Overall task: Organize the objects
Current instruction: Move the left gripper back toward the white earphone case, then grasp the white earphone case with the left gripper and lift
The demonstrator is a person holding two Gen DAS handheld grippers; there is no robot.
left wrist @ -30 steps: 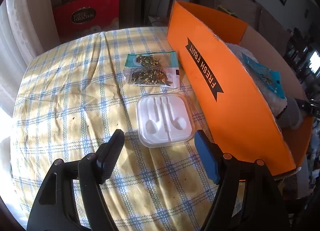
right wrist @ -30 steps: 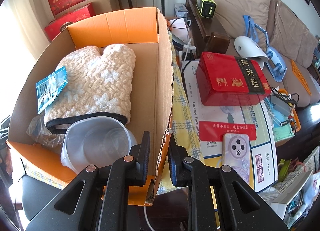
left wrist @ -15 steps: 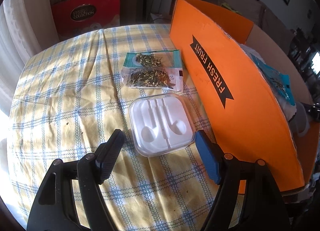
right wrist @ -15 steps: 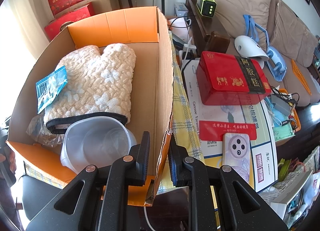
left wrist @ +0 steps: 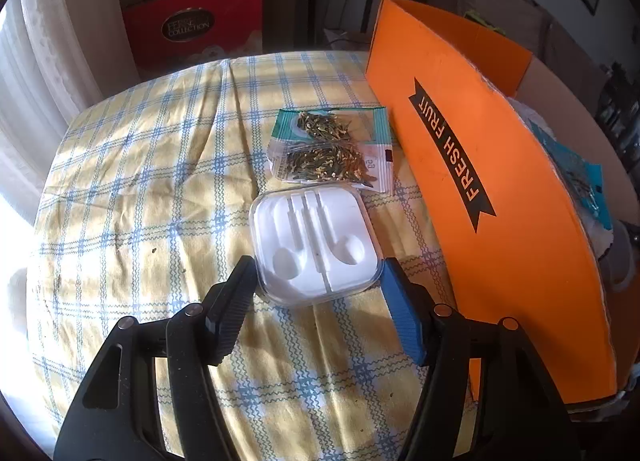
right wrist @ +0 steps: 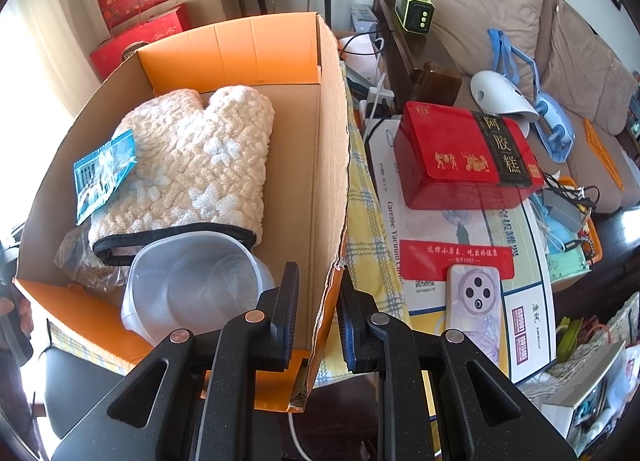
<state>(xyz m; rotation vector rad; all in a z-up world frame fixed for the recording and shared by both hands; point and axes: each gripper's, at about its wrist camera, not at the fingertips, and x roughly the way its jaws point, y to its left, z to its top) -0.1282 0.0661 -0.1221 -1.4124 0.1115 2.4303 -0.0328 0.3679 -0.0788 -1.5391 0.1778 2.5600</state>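
The white case (left wrist: 316, 249) is seen on the bench (left wrist: 132, 189), its near end between the wide-open fingers of the empty left claw (left wrist: 318, 273), while the box (right wrist: 324, 197) wall is clamped by the right claw (right wrist: 318, 313).

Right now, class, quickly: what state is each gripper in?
Left gripper: open, fingers either side of the clear plastic earphone case, not yet gripping.
Right gripper: closed on the orange cardboard box wall.
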